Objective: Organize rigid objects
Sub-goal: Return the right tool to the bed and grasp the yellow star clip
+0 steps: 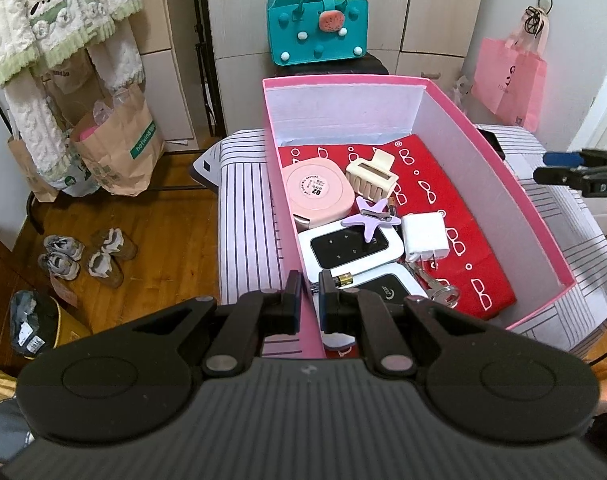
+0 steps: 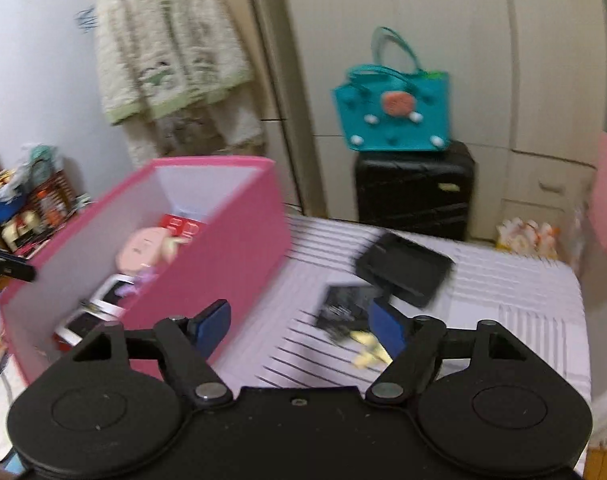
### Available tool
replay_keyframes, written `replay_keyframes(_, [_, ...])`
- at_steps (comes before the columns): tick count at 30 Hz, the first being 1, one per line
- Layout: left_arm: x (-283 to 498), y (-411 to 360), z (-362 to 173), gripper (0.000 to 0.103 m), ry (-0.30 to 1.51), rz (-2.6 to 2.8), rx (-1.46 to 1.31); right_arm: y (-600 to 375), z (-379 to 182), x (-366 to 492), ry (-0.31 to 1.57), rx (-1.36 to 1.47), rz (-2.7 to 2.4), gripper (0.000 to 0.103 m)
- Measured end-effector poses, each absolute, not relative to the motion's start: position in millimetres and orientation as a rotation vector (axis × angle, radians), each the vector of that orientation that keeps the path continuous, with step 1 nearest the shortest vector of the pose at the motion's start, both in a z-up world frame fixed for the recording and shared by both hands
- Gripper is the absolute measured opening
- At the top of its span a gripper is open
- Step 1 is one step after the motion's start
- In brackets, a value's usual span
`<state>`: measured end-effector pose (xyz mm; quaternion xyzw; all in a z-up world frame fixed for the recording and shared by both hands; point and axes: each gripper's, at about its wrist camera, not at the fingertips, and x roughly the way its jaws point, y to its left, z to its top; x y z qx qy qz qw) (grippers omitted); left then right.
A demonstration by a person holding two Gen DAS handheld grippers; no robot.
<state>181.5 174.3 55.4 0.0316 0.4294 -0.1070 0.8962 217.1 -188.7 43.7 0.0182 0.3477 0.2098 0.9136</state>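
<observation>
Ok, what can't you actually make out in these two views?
- Left wrist: the key and lower device are partly hidden by the left gripper.
- Right wrist: motion blur smears the dark flat items on the striped cover; the yellow bits are unidentifiable.

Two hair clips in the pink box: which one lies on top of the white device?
The purple star clip; one arm overlaps the white device. The cream claw clip sits further back, beside the pink round case.
</observation>
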Motion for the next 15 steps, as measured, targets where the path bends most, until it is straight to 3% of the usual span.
replay_keyframes(15, [182, 172, 55, 0.008, 0.893, -0.206, 0.051, -201, -19, 233, 0.713, 0.000, 0.317, 0.072])
